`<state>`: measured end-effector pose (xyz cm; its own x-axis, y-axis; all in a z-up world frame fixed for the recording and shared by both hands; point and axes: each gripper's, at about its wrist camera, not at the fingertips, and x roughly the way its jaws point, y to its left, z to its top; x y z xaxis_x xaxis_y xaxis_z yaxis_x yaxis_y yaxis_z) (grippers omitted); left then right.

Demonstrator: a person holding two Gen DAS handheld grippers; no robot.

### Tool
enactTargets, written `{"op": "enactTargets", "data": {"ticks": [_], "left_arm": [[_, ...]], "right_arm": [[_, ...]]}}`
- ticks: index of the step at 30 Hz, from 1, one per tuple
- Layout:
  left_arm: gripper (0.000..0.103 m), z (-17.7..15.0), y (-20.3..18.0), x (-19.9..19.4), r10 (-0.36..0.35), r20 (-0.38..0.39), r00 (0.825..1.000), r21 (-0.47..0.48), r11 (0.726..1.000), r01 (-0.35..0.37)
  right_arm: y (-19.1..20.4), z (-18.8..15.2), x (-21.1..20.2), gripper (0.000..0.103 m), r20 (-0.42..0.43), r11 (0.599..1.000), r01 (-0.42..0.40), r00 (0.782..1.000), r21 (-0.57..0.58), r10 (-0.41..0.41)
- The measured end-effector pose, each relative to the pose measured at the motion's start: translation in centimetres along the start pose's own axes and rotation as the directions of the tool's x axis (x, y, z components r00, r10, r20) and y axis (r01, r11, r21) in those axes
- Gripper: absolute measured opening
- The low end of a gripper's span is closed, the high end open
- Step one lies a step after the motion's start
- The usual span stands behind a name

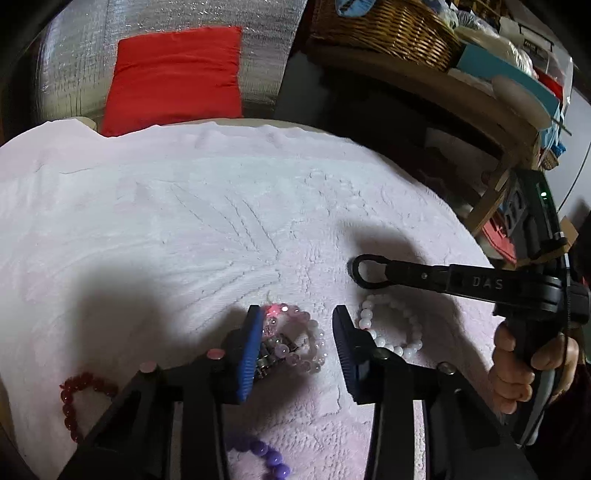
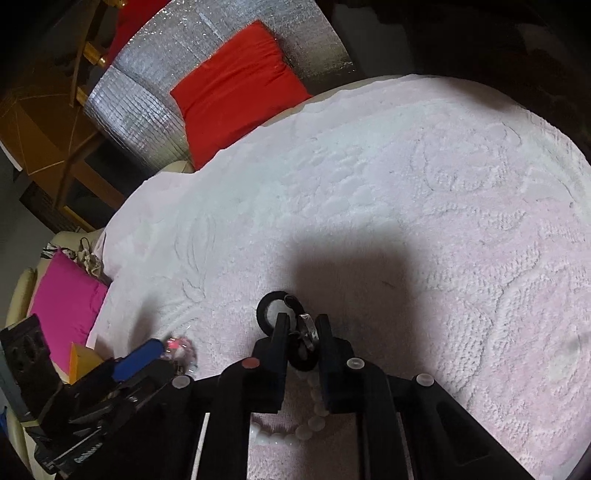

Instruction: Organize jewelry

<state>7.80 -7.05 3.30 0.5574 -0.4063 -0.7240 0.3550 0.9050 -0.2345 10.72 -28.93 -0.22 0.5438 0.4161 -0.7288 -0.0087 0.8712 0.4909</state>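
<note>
Pale pink textured terry towel spread flat, covering the whole work surface. Red square cushion past its far edge, against silver quilted foil sheet. Woven wicker basket on wooden shelf at upper right in left wrist view. Magenta cushion off towel's left edge in right wrist view.

Left gripper with blue-padded fingers, low over towel, jaws partly open, holding nothing. Cluster of clear pink and white bead bracelets between the fingers, touching the left pad only. Dark metal link piece tangled in same cluster.

Right gripper gripped by bare hand, jaws nearly closed on small dark metal ring linked with black loops resting on towel.

White bead bracelet flat on towel just beside left gripper's right finger, under right gripper. Dark red bead bracelet at left edge. Purple bead bracelet near bottom, between left gripper's arms.
</note>
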Motion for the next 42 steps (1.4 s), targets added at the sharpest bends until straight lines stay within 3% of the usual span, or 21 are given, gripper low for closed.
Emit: {"op": "enactTargets", "data": {"ticks": [4,9,12,14,20,25,31,35,38,40,42], "left_arm": [[0.026,0.0,-0.2,0.1,-0.044,-0.005,0.999,-0.018,0.999,0.044],[0.026,-0.2,-2.0,0.1,-0.018,-0.003,1.000,0.058,0.998,0.018],[0.038,-0.4,-2.2,0.1,-0.014,-0.011,1.000,0.062,0.998,0.015],[0.054,-0.6,-2.7,0.1,-0.020,-0.011,1.000,0.078,0.997,0.021],[0.055,-1.2,-3.7,0.5,-0.040,-0.037,0.999,0.128,0.991,0.044],[0.041,-1.8,-4.8,0.3,-0.066,-0.059,0.996,0.188,0.979,0.076],[0.040,-3.4,-6.0,-0.3,-0.028,-0.081,0.996,0.250,0.967,0.047],[0.040,-3.7,-5.8,-0.8,-0.025,-0.073,0.997,0.237,0.971,0.042],[0.040,-4.0,-6.1,-0.9,-0.079,-0.109,0.991,0.222,0.970,0.102],[0.033,-4.4,-6.4,-0.8,-0.125,-0.160,0.979,0.220,0.962,0.159],[0.031,-4.8,-6.5,-0.9,-0.153,-0.201,0.967,0.221,0.955,0.197]], "right_arm": [[-0.3,-0.2,-0.7,0.015,0.006,1.000,-0.004,1.000,0.006,0.004],[-0.8,-0.1,-1.5,0.015,0.028,0.999,-0.017,0.999,0.037,0.016],[-0.9,-0.1,-1.5,0.015,0.029,0.999,-0.012,1.000,0.049,0.011],[-0.9,0.0,-1.4,0.015,0.029,0.998,-0.008,1.000,0.056,0.007],[-1.4,-0.1,-1.8,0.015,0.034,0.998,-0.003,0.999,0.059,0.001],[-1.9,0.0,-2.4,0.015,0.041,0.997,0.006,0.999,0.073,-0.009],[-2.0,0.1,-3.6,0.015,0.061,0.997,0.000,0.998,0.083,-0.005],[-1.7,-0.3,-4.2,0.015,0.069,0.996,-0.008,0.998,0.084,0.002],[-1.5,-0.7,-4.5,0.015,0.067,0.997,-0.004,0.998,0.076,-0.001],[-1.5,-0.7,-4.7,0.015,0.071,0.998,0.003,0.997,0.070,-0.007],[-1.8,-0.5,-4.9,0.015,0.077,0.997,0.003,0.997,0.078,-0.009]]}}
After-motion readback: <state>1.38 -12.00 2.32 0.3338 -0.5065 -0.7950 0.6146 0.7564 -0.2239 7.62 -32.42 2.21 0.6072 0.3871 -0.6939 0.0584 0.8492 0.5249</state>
